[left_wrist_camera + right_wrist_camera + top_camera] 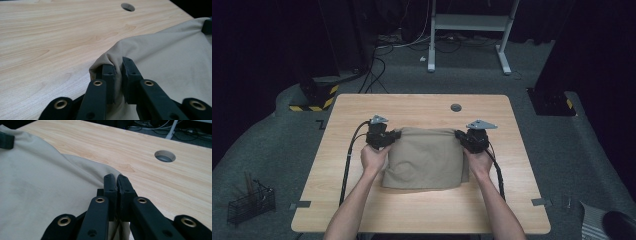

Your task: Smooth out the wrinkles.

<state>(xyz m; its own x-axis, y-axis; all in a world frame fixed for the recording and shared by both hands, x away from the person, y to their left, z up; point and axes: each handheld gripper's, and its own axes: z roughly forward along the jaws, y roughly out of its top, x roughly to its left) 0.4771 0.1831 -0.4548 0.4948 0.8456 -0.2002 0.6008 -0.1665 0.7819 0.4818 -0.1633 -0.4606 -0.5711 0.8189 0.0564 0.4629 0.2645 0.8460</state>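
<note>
From above, your beige cloth (426,157) lies folded in the middle of the table (362,200). Your left claw (395,135) sits at its far left corner, your right claw (460,135) at its far right corner.

Along your left claw (118,72), the jaws pinch a bunched fold of cloth (175,62) between them.

Along your right claw (116,186), the jaws are pressed together on the cloth's (37,195) edge, near the table's round hole (165,156).
</note>
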